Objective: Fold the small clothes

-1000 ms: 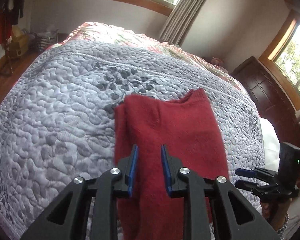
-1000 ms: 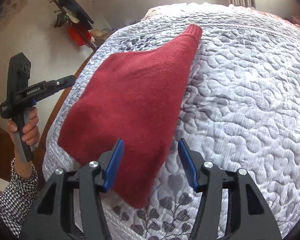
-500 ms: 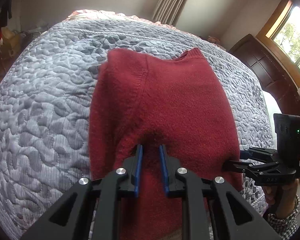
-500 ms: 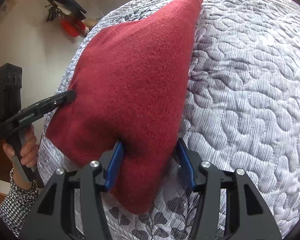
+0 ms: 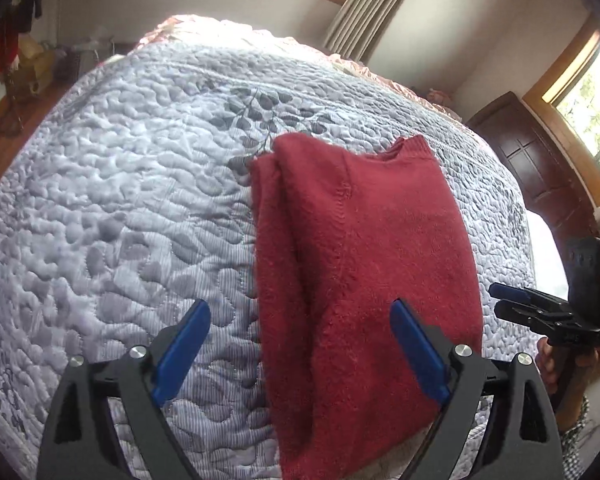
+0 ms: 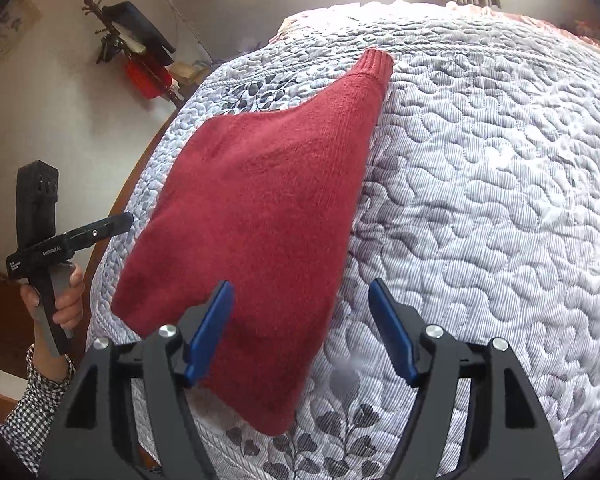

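Folding is partway through: a red sweater is laid on the grey quilted bedspread, near the edge of the bed, already doubled lengthwise, with a sleeve seen folded in along its left side in the left wrist view. In the right wrist view its ribbed cuff is pointed toward the far side of the bed.

The left gripper is held above the near end of the sweater with its blue pads spread wide and nothing between them. The right gripper is likewise spread apart and empty, poised over the near right corner of the garment; neither is seen touching the cloth.

A release between folds is suggested by this. For the next move, the near hem would probably need to be pinched at both corners, one per gripper, and carried toward the far end so that the sweater is halved crosswise. Care would be called for so that all layers are caught together and the tucked sleeve is not dragged out.
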Demonstrator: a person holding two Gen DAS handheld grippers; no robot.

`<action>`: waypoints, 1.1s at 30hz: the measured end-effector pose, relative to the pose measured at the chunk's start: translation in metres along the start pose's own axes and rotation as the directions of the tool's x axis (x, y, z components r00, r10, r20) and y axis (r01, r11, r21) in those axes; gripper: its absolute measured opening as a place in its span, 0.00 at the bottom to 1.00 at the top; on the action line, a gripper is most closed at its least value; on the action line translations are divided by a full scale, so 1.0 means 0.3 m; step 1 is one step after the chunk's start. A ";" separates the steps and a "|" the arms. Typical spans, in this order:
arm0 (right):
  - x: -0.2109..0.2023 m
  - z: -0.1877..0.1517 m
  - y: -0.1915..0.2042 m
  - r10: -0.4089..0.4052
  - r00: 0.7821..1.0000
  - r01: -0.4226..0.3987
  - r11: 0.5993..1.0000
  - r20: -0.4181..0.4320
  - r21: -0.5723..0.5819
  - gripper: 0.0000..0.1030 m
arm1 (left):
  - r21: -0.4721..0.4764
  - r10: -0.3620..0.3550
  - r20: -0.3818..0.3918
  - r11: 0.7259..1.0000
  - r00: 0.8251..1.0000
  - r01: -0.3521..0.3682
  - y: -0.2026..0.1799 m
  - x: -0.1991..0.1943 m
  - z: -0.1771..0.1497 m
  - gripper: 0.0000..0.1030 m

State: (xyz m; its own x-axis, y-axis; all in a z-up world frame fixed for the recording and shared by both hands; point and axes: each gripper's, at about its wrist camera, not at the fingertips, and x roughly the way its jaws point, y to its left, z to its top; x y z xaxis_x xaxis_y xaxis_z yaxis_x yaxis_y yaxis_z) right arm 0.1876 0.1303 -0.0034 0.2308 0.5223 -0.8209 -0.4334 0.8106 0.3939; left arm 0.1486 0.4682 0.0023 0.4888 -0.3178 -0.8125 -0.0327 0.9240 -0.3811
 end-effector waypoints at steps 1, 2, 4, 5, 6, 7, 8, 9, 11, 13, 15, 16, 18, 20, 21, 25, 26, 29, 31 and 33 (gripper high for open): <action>0.014 0.011 -0.003 0.001 1.000 -0.001 1.000 -0.006 0.006 0.68 | -0.004 -0.014 -0.013 1.000 1.000 0.014 0.004 0.021 0.008 0.88; 0.028 0.019 -0.003 0.000 1.000 0.000 1.000 -0.012 0.012 0.68 | -0.003 -0.020 -0.022 1.000 1.000 0.020 0.005 0.041 0.016 0.88; 0.055 0.034 -0.008 0.003 1.000 -0.003 1.000 -0.024 0.019 0.68 | 0.006 -0.047 -0.038 0.999 0.998 0.047 -0.004 0.079 0.033 0.88; 0.068 0.041 -0.010 0.007 0.999 -0.006 1.000 -0.031 0.024 0.68 | 0.007 -0.061 -0.052 0.998 0.997 0.061 -0.009 0.099 0.042 0.88; 0.078 0.051 -0.013 0.011 0.999 -0.010 1.000 -0.037 0.029 0.69 | 0.005 -0.068 -0.064 0.998 0.996 0.069 -0.012 0.120 0.050 0.88; 0.093 0.061 -0.020 0.015 0.999 -0.013 0.999 -0.045 0.033 0.69 | 0.007 -0.078 -0.081 0.997 0.994 0.079 -0.016 0.145 0.058 0.88; 0.107 0.065 -0.024 0.015 0.999 -0.013 0.999 -0.052 0.038 0.69 | 0.007 -0.089 -0.105 0.996 0.991 0.090 -0.019 0.172 0.065 0.88; 0.119 0.069 -0.027 0.020 0.998 -0.018 0.999 -0.057 0.044 0.69 | 0.002 -0.095 -0.124 0.995 0.988 0.096 -0.019 0.199 0.070 0.88; 0.142 0.076 -0.035 0.046 0.997 -0.042 0.997 -0.062 0.062 0.71 | -0.003 -0.125 -0.156 0.992 0.980 0.126 -0.021 0.243 0.074 0.88; 0.159 0.084 -0.042 0.066 0.996 -0.060 0.995 -0.066 0.077 0.72 | -0.006 -0.140 -0.165 0.990 0.976 0.141 -0.027 0.267 0.082 0.88; 0.177 0.097 -0.046 0.072 0.995 -0.066 0.995 -0.070 0.080 0.72 | -0.006 -0.167 -0.175 0.986 0.970 0.168 -0.037 0.285 0.089 0.88; 0.186 0.103 -0.047 0.077 0.995 -0.071 0.994 -0.071 0.080 0.72 | -0.007 -0.168 -0.180 0.986 0.969 0.169 -0.041 0.294 0.091 0.87; 0.206 0.108 -0.049 0.094 0.993 -0.087 0.992 -0.078 0.087 0.72 | 0.013 -0.155 -0.183 0.987 0.971 0.160 -0.054 0.306 0.090 0.83; 0.227 0.111 -0.045 0.112 0.990 -0.104 0.990 -0.084 0.098 0.72 | 0.039 -0.154 -0.181 0.986 0.971 0.164 -0.065 0.309 0.086 0.74; 0.237 0.110 -0.043 0.123 0.989 -0.115 0.988 -0.085 0.100 0.70 | 0.046 -0.161 -0.177 0.984 0.971 0.172 -0.066 0.307 0.083 0.68; 0.259 0.103 -0.041 0.169 0.982 -0.158 0.979 -0.083 0.126 0.52 | 0.059 -0.180 -0.161 0.980 0.970 0.192 -0.068 0.300 0.068 0.54; 0.247 0.102 -0.041 0.176 0.982 -0.166 0.978 -0.074 0.126 0.49 | 0.065 -0.180 -0.149 0.979 0.972 0.191 -0.073 0.298 0.064 0.52; 0.202 0.091 -0.040 0.204 0.978 -0.197 0.973 -0.050 0.123 0.41 | 0.058 -0.187 -0.118 0.979 0.975 0.194 -0.086 0.274 0.056 0.48; 0.164 0.086 -0.025 0.202 0.979 -0.197 0.975 -0.039 0.100 0.38 | 0.057 -0.190 -0.102 0.979 0.977 0.196 -0.114 0.250 0.054 0.47; 0.100 0.070 -0.019 0.196 0.980 -0.194 0.978 -0.023 0.070 0.37 | 0.072 -0.200 -0.092 0.976 0.976 0.206 -0.157 0.223 0.047 0.45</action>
State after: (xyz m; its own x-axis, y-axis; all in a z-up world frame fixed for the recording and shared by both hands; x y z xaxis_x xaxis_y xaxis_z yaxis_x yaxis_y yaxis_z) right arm 0.2153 0.1469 -0.0217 0.1215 0.6653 -0.7367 -0.4078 0.7101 0.5740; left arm 0.1951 0.4064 -0.0281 0.4030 -0.5140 -0.7572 0.1322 0.8514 -0.5076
